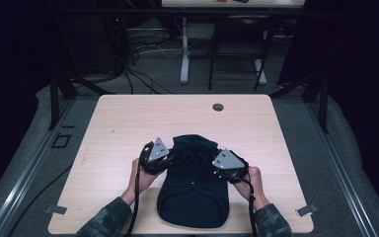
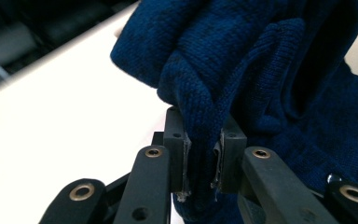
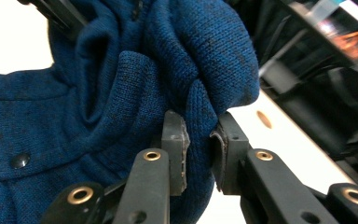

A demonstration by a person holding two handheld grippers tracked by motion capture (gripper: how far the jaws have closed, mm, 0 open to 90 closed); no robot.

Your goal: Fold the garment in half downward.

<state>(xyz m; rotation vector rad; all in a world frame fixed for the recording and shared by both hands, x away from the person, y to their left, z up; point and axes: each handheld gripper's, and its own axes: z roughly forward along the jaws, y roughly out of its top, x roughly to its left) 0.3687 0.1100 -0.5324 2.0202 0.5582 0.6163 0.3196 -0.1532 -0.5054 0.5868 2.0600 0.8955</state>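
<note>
- Dark blue knitted garment [image 1: 193, 185] lying near the middle of the bench's [image 1: 128, 118] near edge, its lower part flat and rounded toward that edge, its upper part bunched into a mound toward the bench's centre.
- Left tool [image 2: 203, 154] pinching a thick fold of the knit at the garment's left side, pads [image 2: 185, 154] pressed into the fabric from both sides; seen from above at [image 1: 164, 157].
- Right tool [image 3: 200, 156] likewise clamped on a bunched fold at the garment's right side, fabric squeezed between both pads [image 3: 182, 154]; seen from above at [image 1: 222, 165].
- A small dark snap button [image 3: 19, 160] showing on the flat part of the knit, just beside the right tool's hold.
- Likely risk: several layers caught in each pinch instead of a single edge, so that lifting or spreading drags the whole mound rather than opening it out.
- Likely risk: bulky, springy knit sliding out of the pads under a pull, since each hold sits on a rounded fold and not on a flat hem.
- Likely risk: uneven pull from the two sides, twisting the garment or dragging it toward the near edge of the bench and over it.
- Possible snag of the loose weave on pad edges at release.
</note>
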